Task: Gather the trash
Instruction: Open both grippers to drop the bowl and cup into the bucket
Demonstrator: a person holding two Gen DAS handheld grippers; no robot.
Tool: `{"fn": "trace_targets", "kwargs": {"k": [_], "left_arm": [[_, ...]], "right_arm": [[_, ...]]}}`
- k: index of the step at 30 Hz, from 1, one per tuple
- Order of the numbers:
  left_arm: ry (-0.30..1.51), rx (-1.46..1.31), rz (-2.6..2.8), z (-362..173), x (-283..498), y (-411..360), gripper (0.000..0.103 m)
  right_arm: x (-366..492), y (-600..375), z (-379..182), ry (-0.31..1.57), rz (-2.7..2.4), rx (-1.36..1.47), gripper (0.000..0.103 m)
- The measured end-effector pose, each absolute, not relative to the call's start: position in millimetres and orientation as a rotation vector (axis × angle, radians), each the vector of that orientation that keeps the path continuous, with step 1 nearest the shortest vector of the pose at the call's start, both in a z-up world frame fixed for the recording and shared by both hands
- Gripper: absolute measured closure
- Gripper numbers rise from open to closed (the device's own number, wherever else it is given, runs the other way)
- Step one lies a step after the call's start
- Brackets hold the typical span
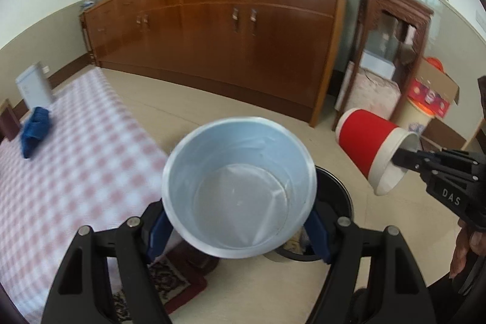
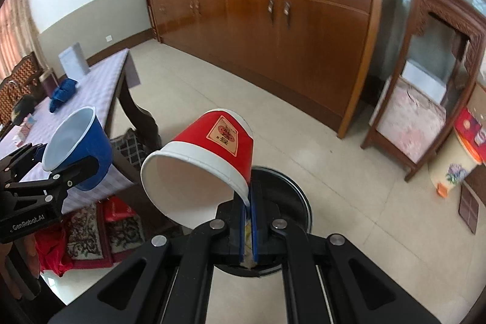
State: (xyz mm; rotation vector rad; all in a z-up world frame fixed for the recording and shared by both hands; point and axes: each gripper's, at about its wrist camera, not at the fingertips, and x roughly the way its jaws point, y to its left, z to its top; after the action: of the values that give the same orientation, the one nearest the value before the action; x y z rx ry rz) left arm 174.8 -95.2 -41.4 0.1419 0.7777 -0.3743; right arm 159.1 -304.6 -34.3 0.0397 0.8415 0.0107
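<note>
My left gripper (image 1: 240,220) is shut on a blue cup with a white inside (image 1: 240,187), held upright with its mouth toward the camera; it also shows in the right wrist view (image 2: 79,141). My right gripper (image 2: 249,202) is shut on the rim of a red paper cup (image 2: 209,151), tilted with its mouth down toward me; it also shows in the left wrist view (image 1: 370,148). A round black trash bin (image 2: 288,187) stands on the floor right below both cups, and its rim shows in the left wrist view (image 1: 340,190).
A table with a pink checked cloth (image 1: 76,148) stands to the left, with a blue cloth (image 1: 35,126) and a white box (image 1: 33,87) on it. A long wooden sideboard (image 1: 227,29) lines the far wall. A wooden stand (image 2: 425,87) and boxes stand at right.
</note>
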Motion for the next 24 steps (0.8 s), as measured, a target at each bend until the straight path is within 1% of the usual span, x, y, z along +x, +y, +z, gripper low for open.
{"fn": "trace_targets", "kwargs": {"k": [11, 20, 22, 23, 24], "left_arm": [[0.891, 0.203, -0.485, -92, 187, -156, 0.028], [1.024, 0.230, -0.550, -148, 211, -181, 0.028], [1.049, 0.233, -0.563, -161, 219, -186, 0.026], [1.069, 0.241, -0.553, -170, 223, -188, 0.026], [1.097, 0.252, -0.519, -182, 228, -188, 0.025]], "right_arm": [[171, -344, -95, 0.972, -0.013, 0.025, 0.100], [206, -361, -164, 1.127, 0.055, -0.011, 0.100], [218, -361, -180, 1.174, 0.103, -0.028, 0.100], [221, -362, -185, 1.190, 0.111, -0.036, 0.099], [227, -364, -195, 1.203, 0.091, -0.066, 0.095]]}}
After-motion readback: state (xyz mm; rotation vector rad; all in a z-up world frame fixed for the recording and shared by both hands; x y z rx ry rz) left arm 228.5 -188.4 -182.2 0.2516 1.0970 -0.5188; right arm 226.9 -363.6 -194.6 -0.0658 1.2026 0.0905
